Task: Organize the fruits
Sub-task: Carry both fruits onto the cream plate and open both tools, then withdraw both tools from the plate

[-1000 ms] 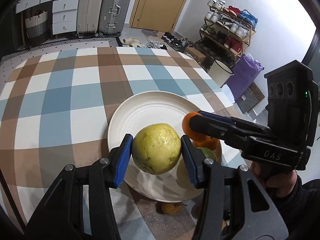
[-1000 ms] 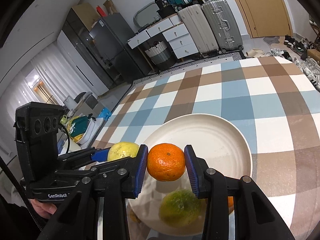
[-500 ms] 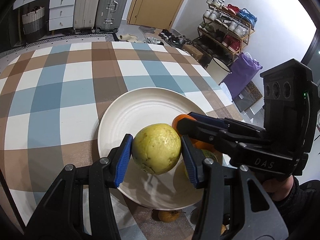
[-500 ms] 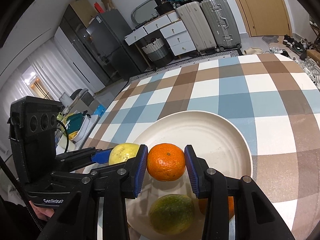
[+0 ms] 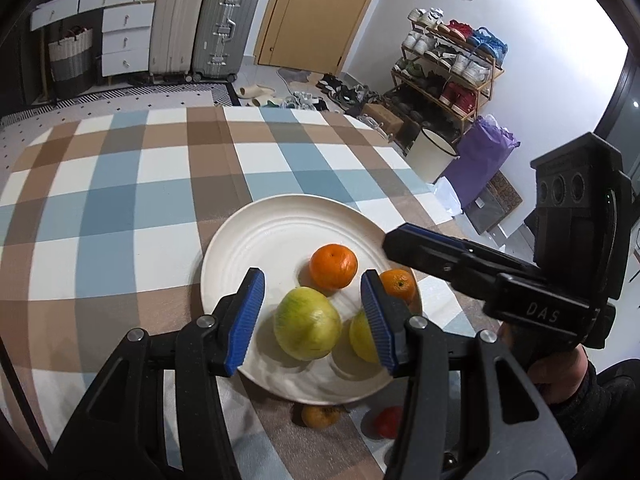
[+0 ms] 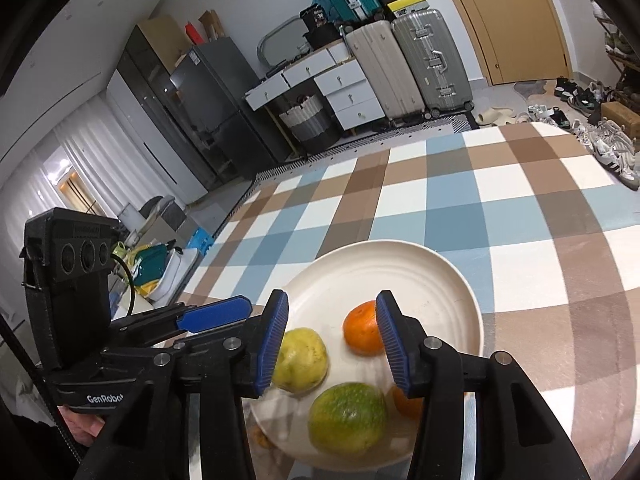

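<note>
Pretty bright indoor light, strong fisheye warp with dark corners, soft shadows under the fruit [image 5: 307,329], which looks slightly blurred.

The left tool's finger [image 5: 378,324] hides most of a yellow fruit [image 5: 360,340], and a red fruit [image 5: 388,422] below the plate [image 5: 248,248] looks blurred.

Left gripper [image 5: 312,320] jaws apart, empty; right gripper [image 6: 332,340] jaws opening, empty.

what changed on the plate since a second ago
Both grippers let go: the yellow fruit left the left gripper and the orange left the right gripper, whose jaws are opening. Both fruits now lie on the plate. The green fruit stayed there.
</note>
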Demonstrator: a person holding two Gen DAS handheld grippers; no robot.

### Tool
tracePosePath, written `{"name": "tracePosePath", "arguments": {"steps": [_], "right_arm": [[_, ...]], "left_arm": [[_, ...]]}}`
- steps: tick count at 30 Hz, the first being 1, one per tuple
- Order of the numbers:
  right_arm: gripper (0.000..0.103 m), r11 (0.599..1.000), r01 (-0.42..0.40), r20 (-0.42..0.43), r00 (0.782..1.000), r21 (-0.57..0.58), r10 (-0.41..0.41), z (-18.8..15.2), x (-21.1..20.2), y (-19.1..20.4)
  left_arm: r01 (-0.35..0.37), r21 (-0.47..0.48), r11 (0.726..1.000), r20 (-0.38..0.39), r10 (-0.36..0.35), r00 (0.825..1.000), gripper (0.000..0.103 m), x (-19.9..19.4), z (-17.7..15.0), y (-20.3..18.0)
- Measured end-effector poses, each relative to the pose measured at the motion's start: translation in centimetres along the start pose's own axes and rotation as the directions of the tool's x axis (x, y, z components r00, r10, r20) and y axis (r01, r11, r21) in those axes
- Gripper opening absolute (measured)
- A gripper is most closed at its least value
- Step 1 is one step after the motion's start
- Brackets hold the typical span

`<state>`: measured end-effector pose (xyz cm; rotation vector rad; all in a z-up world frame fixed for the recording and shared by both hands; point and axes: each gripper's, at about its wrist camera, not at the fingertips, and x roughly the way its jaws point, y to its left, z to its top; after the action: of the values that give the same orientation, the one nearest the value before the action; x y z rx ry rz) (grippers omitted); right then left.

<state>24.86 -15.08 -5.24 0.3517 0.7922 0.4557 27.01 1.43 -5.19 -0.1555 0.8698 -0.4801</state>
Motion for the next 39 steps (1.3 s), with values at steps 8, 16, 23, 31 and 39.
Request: {"name": "tracePosePath", "arguments": {"steps": [8, 16, 23, 31, 39], "right_arm": [[0.050, 1.000, 0.021, 0.035, 0.999, -0.008, -0.021, -1.3, -3.1, 1.4], [0.065, 0.999, 0.030, 0.016, 0.999, 0.017, -0.030, -4.6, -4.9, 1.8], [0.069, 0.999, 0.042, 0.005, 0.999, 0.029, -0.042, -6.7, -6.4, 2.0], [0.087, 0.998, 0.042, 0.015, 0.999, 0.041, -0.043, -8.4, -8.3, 2.2], [0.095, 0.996, 0.056, 0.000, 0.998, 0.066, -0.056, -10.5, -9.5, 2.0]], "left_arm": [[-0.026, 0.011, 1.000, 0.021, 0.026, 0.999, 0.048, -3.5, -1.8, -1.3], [-0.052, 0.005, 0.999, 0.040, 0.052, 0.998, 0.058, -5.7, -4.5, -2.3], [-0.078, -0.020, 0.997, 0.056, 0.079, 0.995, 0.077, -7.0, -6.8, -2.7], [-0.110, -0.046, 0.993, 0.057, 0.112, 0.992, 0.084, -7.2, -9.4, -2.7], [-0.128, -0.061, 0.990, 0.069, 0.132, 0.989, 0.102, -8.5, -11.9, -3.4]]}}
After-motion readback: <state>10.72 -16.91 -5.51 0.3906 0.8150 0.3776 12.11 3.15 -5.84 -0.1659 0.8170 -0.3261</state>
